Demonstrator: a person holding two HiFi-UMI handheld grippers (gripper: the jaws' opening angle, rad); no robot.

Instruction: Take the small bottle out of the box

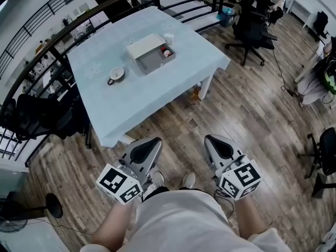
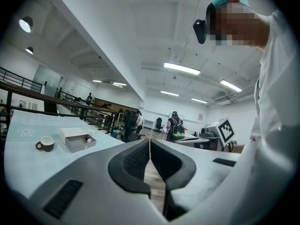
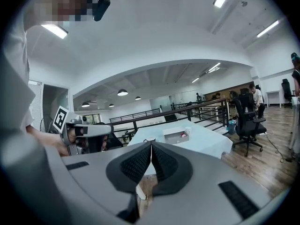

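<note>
A grey open box (image 1: pixel 154 58) with its white lid beside it stands on the pale blue table (image 1: pixel 131 93), far ahead of me. Inside it lies the small bottle (image 1: pixel 167 52), white with a red cap, also seen in the left gripper view as the small bottle (image 2: pixel 87 139) and in the right gripper view as the small bottle (image 3: pixel 183 135). My left gripper (image 1: pixel 153 142) and right gripper (image 1: pixel 211 139) hang low at my waist over the wooden floor, well short of the table. Both are shut with nothing between the jaws.
A cup (image 1: pixel 116 74) sits on the table left of the box. A white cup (image 1: pixel 169 37) stands behind the box. A black railing (image 1: pixel 63 33) runs behind the table. Office chairs (image 1: pixel 252 28) stand at the back right, another chair (image 1: pixel 37 117) at the left.
</note>
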